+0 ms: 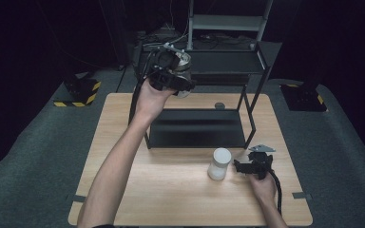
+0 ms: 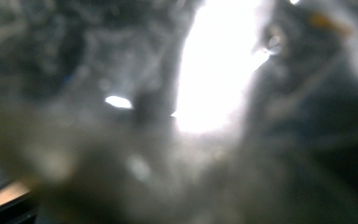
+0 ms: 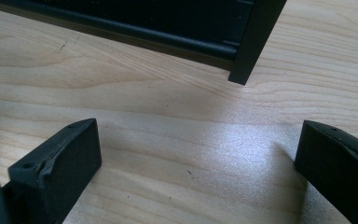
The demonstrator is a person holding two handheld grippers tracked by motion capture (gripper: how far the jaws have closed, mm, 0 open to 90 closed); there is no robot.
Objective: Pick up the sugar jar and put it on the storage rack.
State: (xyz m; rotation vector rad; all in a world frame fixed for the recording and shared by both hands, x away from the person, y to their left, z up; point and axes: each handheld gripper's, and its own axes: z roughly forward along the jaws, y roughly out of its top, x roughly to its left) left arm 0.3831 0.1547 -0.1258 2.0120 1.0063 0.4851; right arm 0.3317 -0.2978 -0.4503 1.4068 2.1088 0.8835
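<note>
My left gripper [image 1: 181, 71] is held high at the left end of the black rack's upper shelf [image 1: 228, 61]. It is shut on a clear jar [image 1: 184, 66] with a pale top. In the left gripper view the jar [image 2: 214, 70] is a bright blur right against the lens. A white jar [image 1: 219, 164] stands upright on the wooden table [image 1: 171, 190], in front of the rack. Just right of it, my right gripper [image 1: 240, 166] rests low over the table, pointing left. Its black jaws stand wide apart in the right gripper view, open [image 3: 196, 163] with only bare wood between them.
The rack's lower shelf [image 1: 197, 128] lies on the table, with a corner post [image 3: 254, 42] close ahead of my right gripper. A small grey disc [image 1: 219, 105] sits behind the rack. Striped floor bases [image 1: 78, 92] [image 1: 304, 97] flank the table.
</note>
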